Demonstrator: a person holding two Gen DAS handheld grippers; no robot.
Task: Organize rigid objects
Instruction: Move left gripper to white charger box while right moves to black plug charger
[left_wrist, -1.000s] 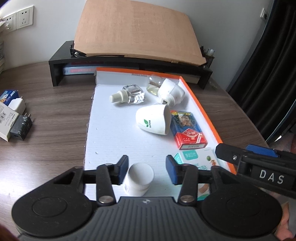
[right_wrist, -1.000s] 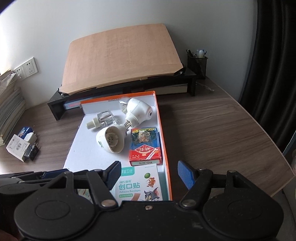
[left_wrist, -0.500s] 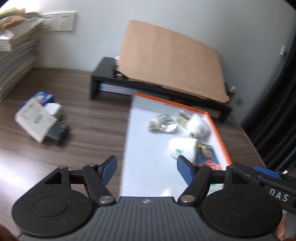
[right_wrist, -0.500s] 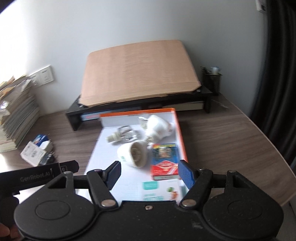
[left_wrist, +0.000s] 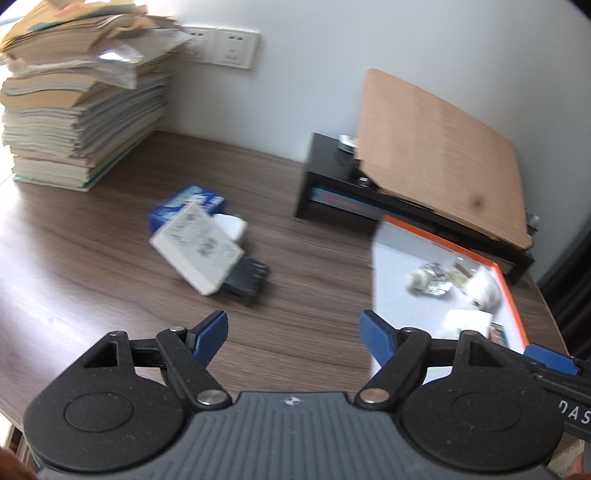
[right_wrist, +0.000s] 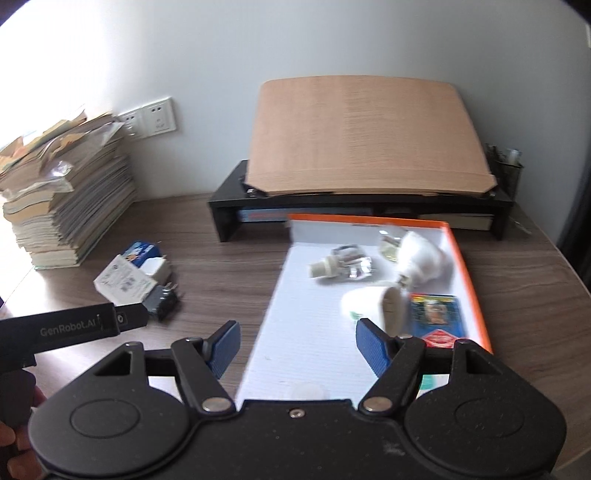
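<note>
Tabletop (left_wrist: 92, 280) apparently bare between tray (left_wrist: 511, 295) edge and boxes (left_wrist: 199, 251).

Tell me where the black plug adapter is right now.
The black plug adapter lies on the wooden desk, left of the orange-rimmed tray, touching the white printed box; the right wrist view shows it there too.
</note>
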